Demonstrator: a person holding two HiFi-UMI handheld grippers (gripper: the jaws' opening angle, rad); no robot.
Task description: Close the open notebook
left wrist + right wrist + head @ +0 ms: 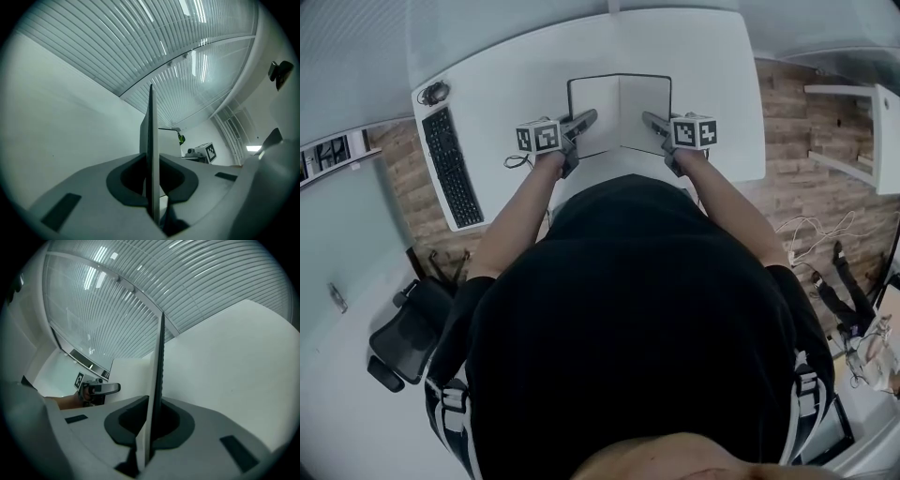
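An open notebook (619,112) with a black cover and blank white pages lies in the middle of the white desk (516,66) in the head view. My left gripper (586,120) is shut on its left half and my right gripper (652,120) is shut on its right half. In the left gripper view the thin dark cover edge (151,140) stands upright between the jaws of the left gripper (152,187). The right gripper view shows the same: the cover and pages (159,371) clamped in the right gripper (150,427), with the left gripper (96,390) in sight across the book.
A black keyboard (452,169) lies along the desk's left side, a small dark object with a cable (433,92) beyond it. A black office chair (403,328) stands at the lower left. White furniture (853,131) and loose cables (811,234) are on the right.
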